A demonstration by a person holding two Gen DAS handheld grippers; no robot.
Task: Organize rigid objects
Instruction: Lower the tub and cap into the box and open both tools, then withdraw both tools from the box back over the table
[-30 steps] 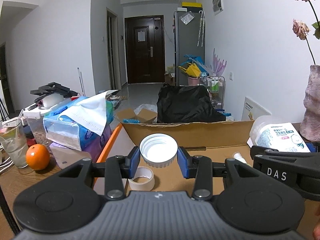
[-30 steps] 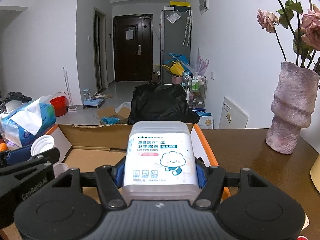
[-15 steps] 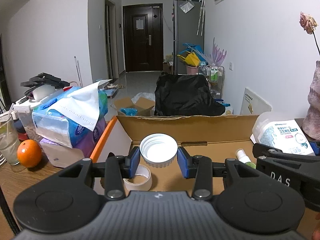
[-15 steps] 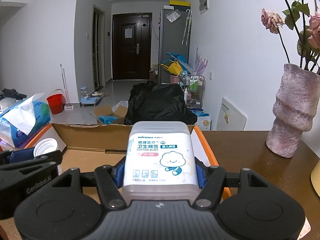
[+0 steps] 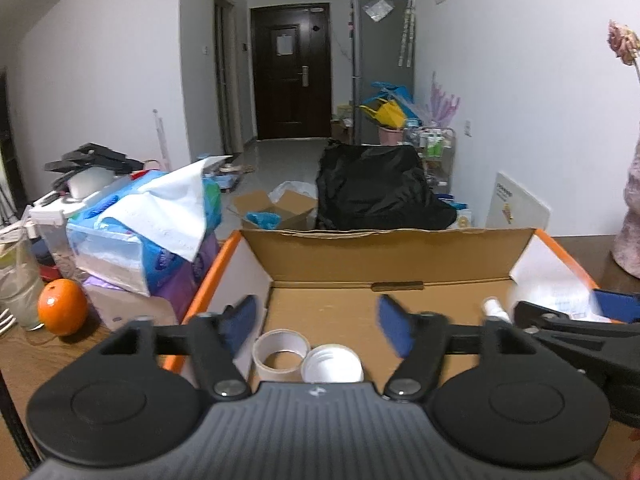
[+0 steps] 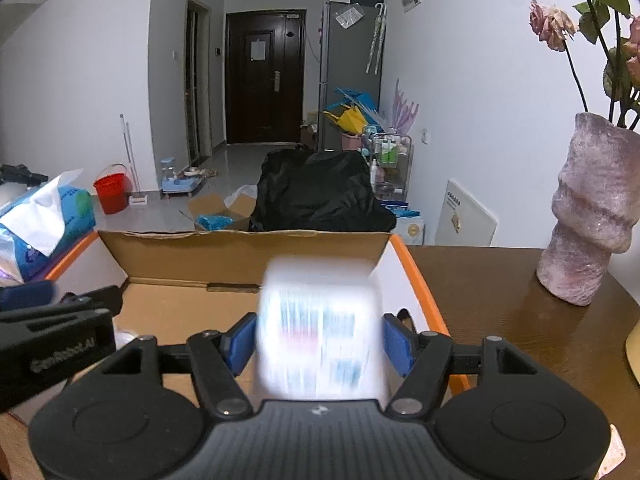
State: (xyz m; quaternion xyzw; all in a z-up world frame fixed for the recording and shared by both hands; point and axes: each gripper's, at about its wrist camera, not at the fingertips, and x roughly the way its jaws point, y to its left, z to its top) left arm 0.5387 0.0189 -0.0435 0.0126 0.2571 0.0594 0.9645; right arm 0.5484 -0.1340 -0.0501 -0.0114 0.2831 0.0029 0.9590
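My left gripper (image 5: 316, 320) hovers over the open cardboard box (image 5: 384, 248) with its jaws opening and nothing between them. Below it on the box floor, a white screw cap (image 5: 332, 366) lies against a roll of tape (image 5: 280, 354). A small spray bottle (image 5: 494, 308) lies further right in the box. The right gripper (image 6: 320, 344) is over the right side of the same box (image 6: 240, 248). Its jaws are opening, and the white cotton buds box (image 6: 320, 312) sits blurred between the blue pads (image 6: 240, 344), slipping down.
A pink vase (image 6: 592, 216) of dried flowers stands on the wooden table (image 6: 500, 300) right of the box. Left of the box are stacked tissue packs (image 5: 148, 232), an orange (image 5: 62, 306) and a glass (image 5: 16, 284). The left gripper's black body (image 6: 60, 340) crosses the box's left side.
The left jaws have spread apart and the white cap has dropped into the box beside the tape roll. The right jaws have widened and the cotton buds box now blurs downward.
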